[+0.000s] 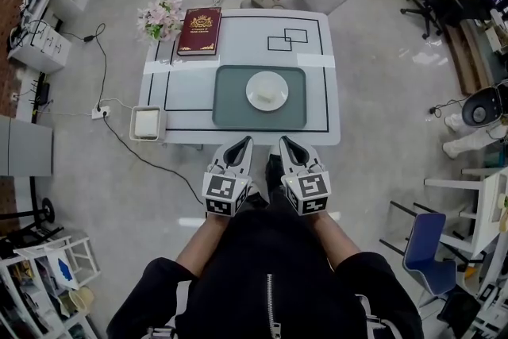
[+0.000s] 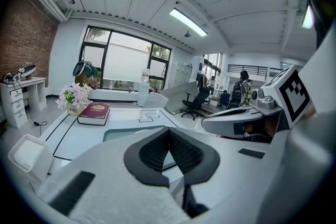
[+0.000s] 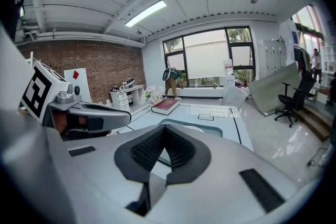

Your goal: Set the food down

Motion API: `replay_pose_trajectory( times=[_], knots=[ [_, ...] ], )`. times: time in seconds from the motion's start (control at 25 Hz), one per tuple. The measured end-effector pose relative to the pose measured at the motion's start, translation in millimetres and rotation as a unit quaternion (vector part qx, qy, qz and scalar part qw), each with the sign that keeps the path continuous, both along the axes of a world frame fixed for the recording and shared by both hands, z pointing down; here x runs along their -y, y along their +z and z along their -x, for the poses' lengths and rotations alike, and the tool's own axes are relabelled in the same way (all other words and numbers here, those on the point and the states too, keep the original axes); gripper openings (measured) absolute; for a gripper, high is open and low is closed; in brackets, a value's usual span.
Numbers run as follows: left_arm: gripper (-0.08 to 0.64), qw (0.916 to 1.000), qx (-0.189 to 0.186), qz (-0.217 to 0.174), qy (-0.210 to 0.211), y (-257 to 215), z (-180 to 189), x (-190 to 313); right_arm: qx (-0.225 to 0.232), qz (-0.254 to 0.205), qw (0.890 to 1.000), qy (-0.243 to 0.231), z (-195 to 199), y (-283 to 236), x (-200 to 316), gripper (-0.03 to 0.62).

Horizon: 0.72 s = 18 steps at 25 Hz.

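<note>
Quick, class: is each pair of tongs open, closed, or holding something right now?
Left tongs: closed, holding nothing.
Right tongs: closed, holding nothing.

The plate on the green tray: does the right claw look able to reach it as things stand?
Probably yes: the right claw hovers at the near edge of the table, shut, with only bare tray between it and the plate.
</note>
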<state>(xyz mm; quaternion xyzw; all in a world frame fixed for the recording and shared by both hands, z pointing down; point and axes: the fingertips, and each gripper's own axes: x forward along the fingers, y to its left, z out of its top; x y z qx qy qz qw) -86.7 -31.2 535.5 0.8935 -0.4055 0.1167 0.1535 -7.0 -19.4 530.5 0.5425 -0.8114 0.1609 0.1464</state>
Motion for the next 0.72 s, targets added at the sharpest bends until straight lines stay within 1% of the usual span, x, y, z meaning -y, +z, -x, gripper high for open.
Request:
replay_pose_trajectory(
  times=[0.28,0.72],
  knots=[
    [0.005,1.0,-0.005,0.003,-0.003,-2,5,-18,-0.001,-0.005,1.0,0.003,6,-6,-18,0.009],
    [0.005,0.9999,-0.004,0.009,-0.009,5,16,-26,0.005,0.001,1.0,0.003,15,-1,-28,0.009]
  ],
)
